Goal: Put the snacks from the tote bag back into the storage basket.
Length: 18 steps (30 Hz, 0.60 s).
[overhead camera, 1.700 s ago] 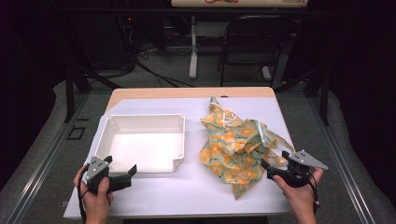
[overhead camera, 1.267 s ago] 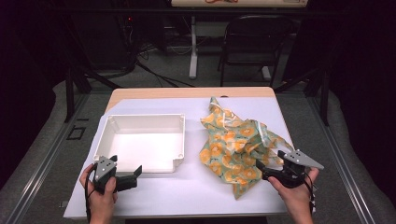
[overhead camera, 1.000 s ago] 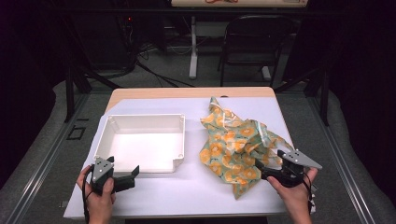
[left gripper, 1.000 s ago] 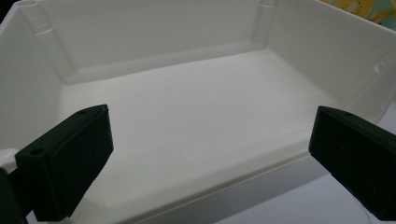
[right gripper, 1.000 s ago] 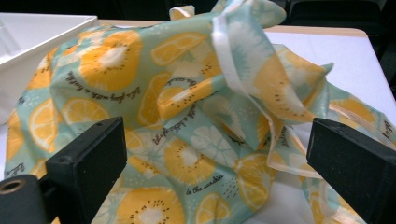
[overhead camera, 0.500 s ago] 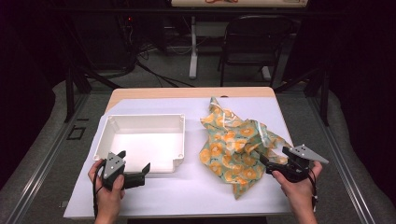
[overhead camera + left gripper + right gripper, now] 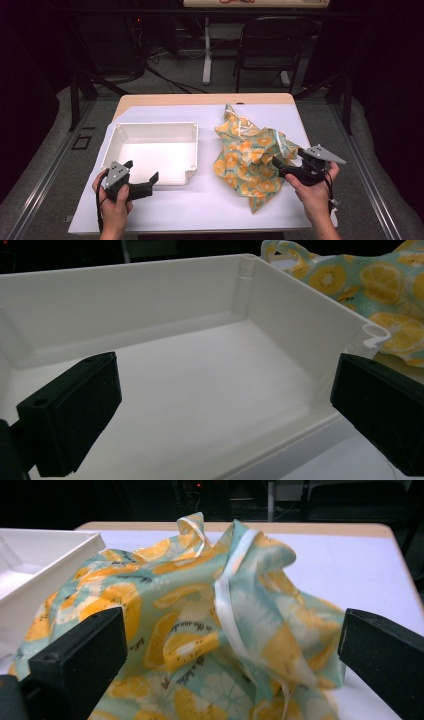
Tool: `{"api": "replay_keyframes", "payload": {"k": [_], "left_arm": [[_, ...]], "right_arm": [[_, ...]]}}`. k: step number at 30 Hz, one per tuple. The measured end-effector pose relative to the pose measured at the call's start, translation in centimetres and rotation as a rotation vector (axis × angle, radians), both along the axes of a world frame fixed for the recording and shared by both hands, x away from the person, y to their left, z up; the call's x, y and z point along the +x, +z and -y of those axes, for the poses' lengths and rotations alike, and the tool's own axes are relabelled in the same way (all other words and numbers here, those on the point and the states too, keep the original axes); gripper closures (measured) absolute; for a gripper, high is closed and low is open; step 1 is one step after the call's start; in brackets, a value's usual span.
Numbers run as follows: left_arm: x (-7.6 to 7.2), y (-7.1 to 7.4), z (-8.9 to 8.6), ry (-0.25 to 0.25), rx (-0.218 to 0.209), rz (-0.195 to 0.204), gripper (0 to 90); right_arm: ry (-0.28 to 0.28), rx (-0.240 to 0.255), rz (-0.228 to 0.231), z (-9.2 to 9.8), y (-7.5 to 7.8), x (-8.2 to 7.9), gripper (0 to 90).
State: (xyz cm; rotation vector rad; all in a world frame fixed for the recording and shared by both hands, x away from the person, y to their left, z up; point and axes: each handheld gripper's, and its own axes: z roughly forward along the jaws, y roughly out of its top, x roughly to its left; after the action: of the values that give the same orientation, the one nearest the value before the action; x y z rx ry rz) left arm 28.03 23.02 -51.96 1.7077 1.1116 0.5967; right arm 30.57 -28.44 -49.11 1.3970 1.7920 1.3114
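Careful: the crumpled, lemon-printed teal fabric [image 7: 252,160] with its white ribbon ties lies in a loose heap on the right half of the white-covered table [image 7: 210,210], so a shallow pinch could catch only a tie or a single layer, and it may snag on the wall of the empty white plastic tray [image 7: 150,150] at the left. Your right gripper [image 7: 278,165] is spread wide at the heap's right edge, gripping nothing. Your left gripper [image 7: 142,177] is equally wide and empty, at the tray's near edge.
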Motion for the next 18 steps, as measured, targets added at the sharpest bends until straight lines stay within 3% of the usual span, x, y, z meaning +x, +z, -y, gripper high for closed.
{"api": "replay_keyframes", "payload": {"k": [7,11,16,18], "left_arm": [[0.1,0.9,0.4,-0.008,-0.007,0.006,0.3],[0.1,1.3,1.1,-0.034,0.020,0.009,0.3],[0.4,1.9,2.1,-0.065,0.023,0.018,0.3],[0.6,1.9,2.5,-0.071,0.027,0.018,0.3]], "right_arm": [[-0.010,-0.007,0.039,-0.4,1.7,1.1,0.0],[-0.026,-0.011,0.062,0.0,3.1,1.6,0.0],[-0.015,0.006,0.048,0.1,3.4,2.1,0.0],[0.000,0.010,0.002,-0.1,2.8,2.8,0.0]]}}
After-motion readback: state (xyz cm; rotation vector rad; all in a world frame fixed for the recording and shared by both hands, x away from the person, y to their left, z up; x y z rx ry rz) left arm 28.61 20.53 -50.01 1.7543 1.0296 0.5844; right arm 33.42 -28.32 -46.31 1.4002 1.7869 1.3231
